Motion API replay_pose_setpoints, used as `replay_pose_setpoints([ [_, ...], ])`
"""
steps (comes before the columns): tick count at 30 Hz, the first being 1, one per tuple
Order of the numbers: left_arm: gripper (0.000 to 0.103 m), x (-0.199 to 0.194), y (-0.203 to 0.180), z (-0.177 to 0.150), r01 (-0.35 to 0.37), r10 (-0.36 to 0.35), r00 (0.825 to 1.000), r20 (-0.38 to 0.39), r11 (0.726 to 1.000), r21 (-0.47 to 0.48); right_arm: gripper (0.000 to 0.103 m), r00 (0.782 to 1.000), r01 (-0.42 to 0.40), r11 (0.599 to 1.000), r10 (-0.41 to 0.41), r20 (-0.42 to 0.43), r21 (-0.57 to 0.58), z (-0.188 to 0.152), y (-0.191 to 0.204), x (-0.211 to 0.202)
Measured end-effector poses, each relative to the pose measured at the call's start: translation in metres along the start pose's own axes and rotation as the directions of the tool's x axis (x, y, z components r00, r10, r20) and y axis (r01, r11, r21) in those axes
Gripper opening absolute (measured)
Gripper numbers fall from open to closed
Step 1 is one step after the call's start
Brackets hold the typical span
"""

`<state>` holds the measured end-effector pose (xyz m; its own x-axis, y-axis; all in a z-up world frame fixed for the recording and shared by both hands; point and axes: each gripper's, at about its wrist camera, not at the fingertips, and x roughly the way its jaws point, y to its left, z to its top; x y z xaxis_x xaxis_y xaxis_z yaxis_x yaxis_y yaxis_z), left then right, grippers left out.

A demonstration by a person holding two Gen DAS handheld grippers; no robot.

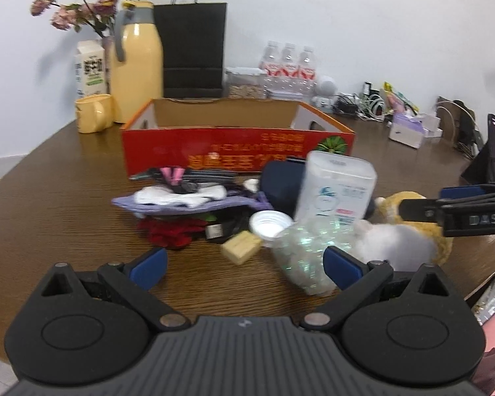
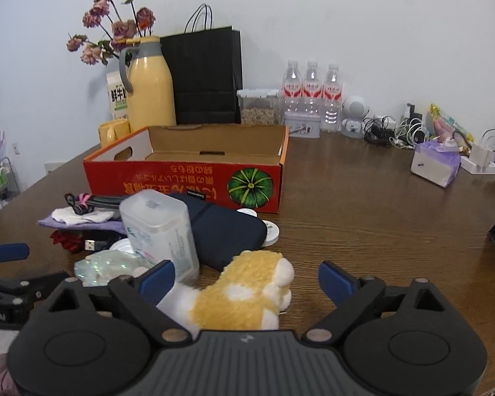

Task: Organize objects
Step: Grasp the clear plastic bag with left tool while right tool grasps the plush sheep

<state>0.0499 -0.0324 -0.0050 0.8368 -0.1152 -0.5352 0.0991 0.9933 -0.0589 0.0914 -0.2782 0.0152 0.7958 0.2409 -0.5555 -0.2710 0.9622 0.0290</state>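
Observation:
An open red cardboard box stands on the brown table. In front of it lies a pile: purple cloth with white socks, a red fabric flower, a dark blue pouch, a clear plastic container, a crinkled iridescent bag, a small wooden block and a yellow-white plush toy. My left gripper is open, low over the table before the block. My right gripper is open, its fingers either side of the plush.
At the back stand a yellow jug, a yellow mug, a milk carton, a flower vase, a black paper bag, a snack jar and three water bottles. Cables and a tissue box lie at the right.

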Motion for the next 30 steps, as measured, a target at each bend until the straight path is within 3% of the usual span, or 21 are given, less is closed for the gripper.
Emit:
replay_pose_setpoints([
  [4, 0.099, 0.011, -0.007, 0.004, 0.046, -0.046, 0.999, -0.010, 0.999, -0.024, 0.074, 0.998, -0.032, 0.999, 0.033, -0.053, 0.020, 0.001, -0.009, 0.015],
  [11, 0.090, 0.028, -0.014, 0.010, 0.097, -0.099, 0.995, -0.031, 0.993, -0.068, 0.071, 0.991, -0.087, 0.996, 0.090, -0.098, 0.037, 0.001, -0.018, 0.029],
  [14, 0.072, 0.037, -0.013, 0.009, 0.118, -0.124, 0.990, -0.061, 0.989, -0.092, 0.064, 0.987, -0.114, 0.992, 0.119, -0.106, 0.052, 0.000, -0.020, 0.034],
  [16, 0.048, 0.041, -0.013, 0.008, 0.123, -0.131, 0.988, -0.079, 0.987, -0.102, 0.061, 0.987, -0.114, 0.992, 0.120, -0.107, 0.056, 0.000, -0.020, 0.035],
  [17, 0.045, 0.043, -0.012, 0.008, 0.125, -0.134, 0.987, -0.085, 0.987, -0.104, 0.060, 0.987, -0.116, 0.991, 0.122, -0.104, 0.060, 0.000, -0.021, 0.035],
  [21, 0.040, 0.038, -0.012, 0.009, 0.140, -0.148, 0.987, -0.066, 0.984, -0.109, 0.048, 0.987, -0.121, 0.988, 0.130, -0.097, 0.093, 0.000, -0.027, 0.034],
  [30, 0.039, 0.020, -0.008, 0.012, 0.155, -0.157, 0.987, -0.020, 0.984, -0.092, 0.044, 0.989, -0.122, 0.984, 0.132, -0.067, 0.128, -0.001, -0.032, 0.018],
])
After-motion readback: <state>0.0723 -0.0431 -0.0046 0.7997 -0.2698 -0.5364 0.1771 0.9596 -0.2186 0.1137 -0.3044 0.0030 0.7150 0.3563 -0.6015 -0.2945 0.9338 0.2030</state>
